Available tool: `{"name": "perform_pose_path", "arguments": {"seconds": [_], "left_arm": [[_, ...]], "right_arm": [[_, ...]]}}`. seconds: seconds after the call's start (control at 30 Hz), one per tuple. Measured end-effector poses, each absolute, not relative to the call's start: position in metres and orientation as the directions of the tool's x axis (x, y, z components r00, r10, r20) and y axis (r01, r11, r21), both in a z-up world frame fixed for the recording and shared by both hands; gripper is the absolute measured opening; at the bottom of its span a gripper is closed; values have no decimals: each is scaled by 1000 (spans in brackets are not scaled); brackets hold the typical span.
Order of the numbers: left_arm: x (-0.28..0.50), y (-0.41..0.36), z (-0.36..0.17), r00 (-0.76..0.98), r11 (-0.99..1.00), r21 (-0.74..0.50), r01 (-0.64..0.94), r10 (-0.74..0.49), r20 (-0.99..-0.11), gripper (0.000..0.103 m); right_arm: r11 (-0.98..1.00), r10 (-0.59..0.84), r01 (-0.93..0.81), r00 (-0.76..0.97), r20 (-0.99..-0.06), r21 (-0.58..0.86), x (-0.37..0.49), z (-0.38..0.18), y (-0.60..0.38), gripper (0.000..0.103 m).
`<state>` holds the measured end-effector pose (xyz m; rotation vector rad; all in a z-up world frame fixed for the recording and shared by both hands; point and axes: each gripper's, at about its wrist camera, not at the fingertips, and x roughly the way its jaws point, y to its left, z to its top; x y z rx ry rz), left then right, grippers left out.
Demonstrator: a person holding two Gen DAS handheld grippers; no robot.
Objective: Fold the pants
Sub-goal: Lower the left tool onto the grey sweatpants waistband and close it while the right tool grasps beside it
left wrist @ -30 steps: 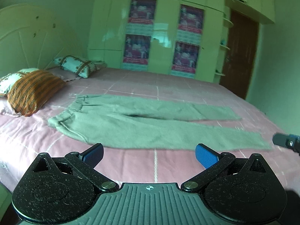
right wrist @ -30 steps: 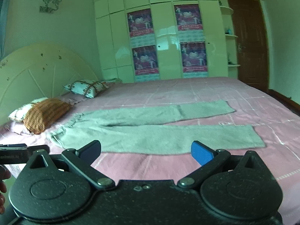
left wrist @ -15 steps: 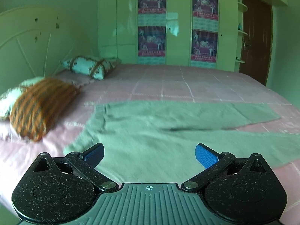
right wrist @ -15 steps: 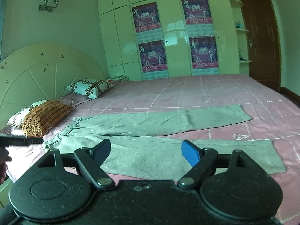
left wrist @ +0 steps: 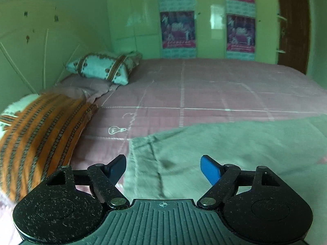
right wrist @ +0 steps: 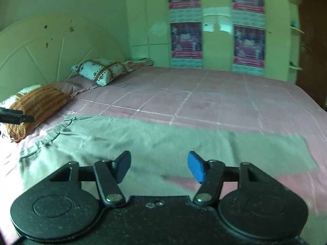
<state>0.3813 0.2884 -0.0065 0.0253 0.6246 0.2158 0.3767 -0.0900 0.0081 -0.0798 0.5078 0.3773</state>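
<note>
Grey-green pants [left wrist: 224,149] lie spread flat on the pink bedspread [left wrist: 204,94]. Their waistband [left wrist: 141,155] shows in the left wrist view, just past my left gripper [left wrist: 164,168]. That gripper hovers over the waist end with its jaws closing and no cloth pinched between the pads. In the right wrist view the pants [right wrist: 143,138] run from the waist at the left to a leg end at the right. My right gripper [right wrist: 159,167] hangs over the near leg, its jaws also closing with nothing gripped. A black finger of the left gripper [right wrist: 14,118] pokes in at the left edge.
An orange striped pillow [left wrist: 40,140] lies close to the left of the waistband, and a floral pillow [left wrist: 104,67] sits behind it by the headboard [right wrist: 40,47]. A wardrobe with posters [right wrist: 186,40] and a brown door [left wrist: 294,26] stand beyond the bed.
Both views have closed in on the pants. The left one slid left to the waist end, the right one toward the legs' middle. Both pairs of jaws have narrowed.
</note>
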Motion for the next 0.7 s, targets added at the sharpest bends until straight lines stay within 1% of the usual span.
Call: {"name": "perform_pose_path", "arguments": {"seconds": [0.1, 0.17, 0.27, 0.3, 0.4, 0.47, 0.6, 0.7], "left_arm": [[425, 315, -34, 757, 976, 53, -209, 196, -623, 80], [453, 328, -54, 738, 977, 41, -209, 185, -649, 80], [485, 344, -78, 725, 975, 4, -220, 167, -669, 80], [494, 348, -84, 720, 974, 2, -229, 171, -673, 80], [518, 366, -104, 702, 966, -24, -256, 169, -691, 80], [532, 371, -116, 687, 969, -13, -246, 165, -708, 80], [547, 384, -129, 681, 971, -63, -232, 116, -723, 80], [553, 389, -132, 684, 973, -97, -208, 74, -726, 81]], "right_arm": [[914, 343, -405, 785, -516, -9, 434, 1, -67, 44], [902, 352, -431, 767, -536, -24, 469, -5, -54, 43], [873, 372, -483, 742, -557, -60, 516, -18, -35, 37], [865, 382, -498, 731, -565, -59, 530, -23, -32, 37], [845, 401, -531, 705, -585, -60, 566, -40, -21, 35], [838, 398, -542, 691, -604, -68, 589, -51, -13, 34], [811, 398, -579, 658, -639, -90, 620, -74, -4, 31], [786, 386, -611, 612, -690, -101, 638, -91, -2, 30]]}}
